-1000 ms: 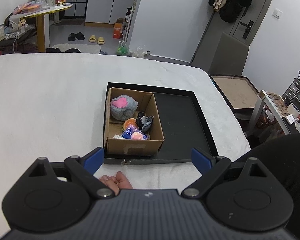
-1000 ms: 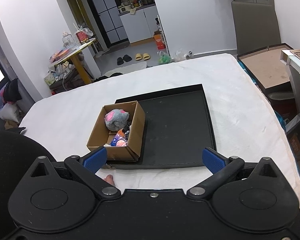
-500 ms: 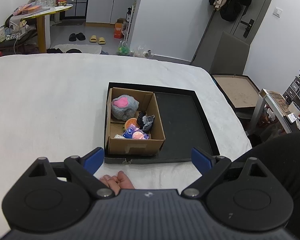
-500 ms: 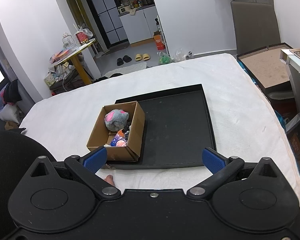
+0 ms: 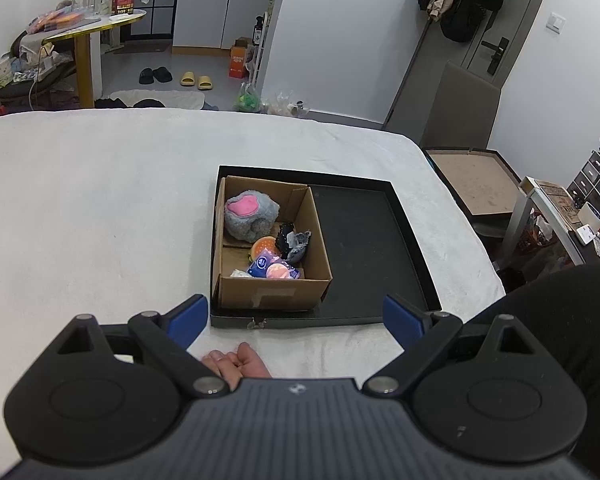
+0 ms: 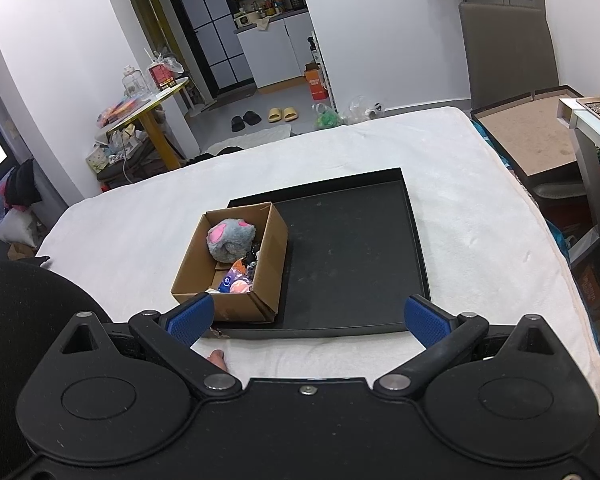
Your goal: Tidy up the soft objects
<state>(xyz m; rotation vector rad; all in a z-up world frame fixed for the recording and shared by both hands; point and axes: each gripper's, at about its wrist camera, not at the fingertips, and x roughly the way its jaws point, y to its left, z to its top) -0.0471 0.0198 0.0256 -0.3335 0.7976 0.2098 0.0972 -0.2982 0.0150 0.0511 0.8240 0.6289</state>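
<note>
The left gripper (image 5: 296, 318) is hovering with its jaws spread wide and holding nothing, above the near edge of the black tray (image 5: 364, 240). The right gripper (image 6: 308, 318) is likewise gaping wide and carrying nothing. Beyond them, a cardboard box (image 5: 274, 298) is sitting in the tray's left half, holding a grey and pink plush (image 5: 250, 216) at its far end and smaller soft items (image 5: 278, 258) nearer. The tray is resting on a white blanket (image 5: 100, 200).
</note>
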